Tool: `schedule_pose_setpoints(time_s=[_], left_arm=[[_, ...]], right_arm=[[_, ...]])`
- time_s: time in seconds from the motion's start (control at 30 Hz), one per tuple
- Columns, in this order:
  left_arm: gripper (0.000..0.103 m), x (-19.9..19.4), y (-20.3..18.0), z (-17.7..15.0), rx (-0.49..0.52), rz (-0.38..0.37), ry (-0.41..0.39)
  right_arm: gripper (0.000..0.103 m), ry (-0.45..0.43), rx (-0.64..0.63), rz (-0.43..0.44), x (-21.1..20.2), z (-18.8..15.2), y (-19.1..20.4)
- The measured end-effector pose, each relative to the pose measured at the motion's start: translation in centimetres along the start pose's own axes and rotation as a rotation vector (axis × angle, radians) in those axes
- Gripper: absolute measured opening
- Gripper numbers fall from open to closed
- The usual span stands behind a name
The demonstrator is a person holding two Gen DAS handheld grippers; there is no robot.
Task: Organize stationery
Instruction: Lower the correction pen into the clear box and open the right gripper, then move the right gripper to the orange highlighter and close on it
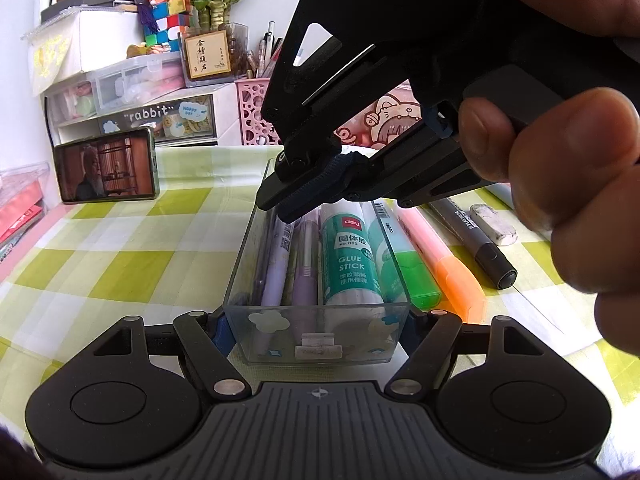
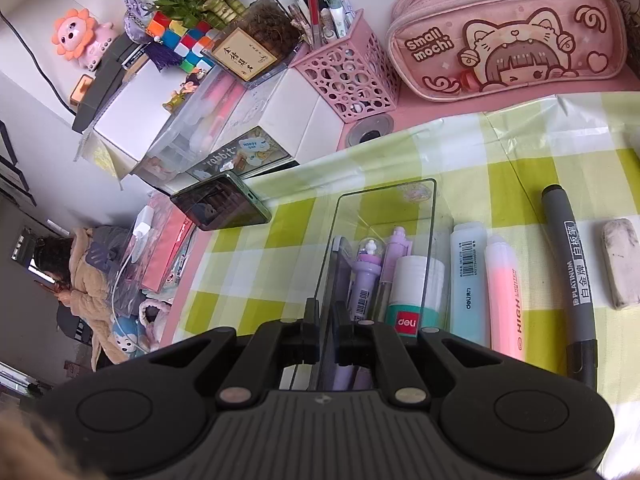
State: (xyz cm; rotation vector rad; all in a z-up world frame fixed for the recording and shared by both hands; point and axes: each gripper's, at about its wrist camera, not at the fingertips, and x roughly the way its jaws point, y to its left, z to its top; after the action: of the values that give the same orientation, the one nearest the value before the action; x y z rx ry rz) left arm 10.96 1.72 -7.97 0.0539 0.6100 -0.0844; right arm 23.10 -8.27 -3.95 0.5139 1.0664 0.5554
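Note:
A clear plastic box (image 1: 316, 336) stands on the checked cloth, and my left gripper (image 1: 316, 324) is shut on its near end, one finger on each side wall. Inside lie purple pens (image 1: 304, 276) and a teal glue stick (image 1: 348, 264). My right gripper (image 1: 280, 208), held by a hand (image 1: 560, 160), hangs over the box's far left side. It is shut on a dark pen (image 1: 258, 264) that slants down into the box. In the right wrist view the gripper (image 2: 326, 332) pinches that dark pen (image 2: 338, 276) just inside the box's left wall (image 2: 384, 188).
Right of the box lie a blue-green highlighter (image 2: 470, 280), a pink-orange highlighter (image 2: 506, 288), a grey whiteboard marker (image 2: 570, 272) and a dirty eraser (image 2: 620, 264). A phone (image 2: 224, 208) leans at the back left. A pink pen holder (image 2: 348, 80) and a pink pencil case (image 2: 508, 36) stand behind.

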Motion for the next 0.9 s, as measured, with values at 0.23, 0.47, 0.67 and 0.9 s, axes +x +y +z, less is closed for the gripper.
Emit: schedule_pose_setpoints(time_s=[0.23, 0.47, 0.67, 0.9], left_arm=[[0.073, 0.0, 0.0, 0.0, -0.001, 0.0, 0.0], [0.073, 0.0, 0.0, 0.0, 0.0, 0.0, 0.0], [0.073, 0.0, 0.0, 0.0, -0.001, 0.0, 0.0], [0.073, 0.0, 0.0, 0.0, -0.001, 0.0, 0.0]], right_arm=[[0.03, 0.042, -0.021, 0.033, 0.4, 0.1, 0.2], [0.031, 0.027, -0.014, 0.059, 0.1, 0.0, -0.1], [0.031, -0.01, -0.019, 0.064, -0.9, 0.2, -0.4], [0.031, -0.092, -0.014, -0.013, -3.7, 1.1, -2.6]])
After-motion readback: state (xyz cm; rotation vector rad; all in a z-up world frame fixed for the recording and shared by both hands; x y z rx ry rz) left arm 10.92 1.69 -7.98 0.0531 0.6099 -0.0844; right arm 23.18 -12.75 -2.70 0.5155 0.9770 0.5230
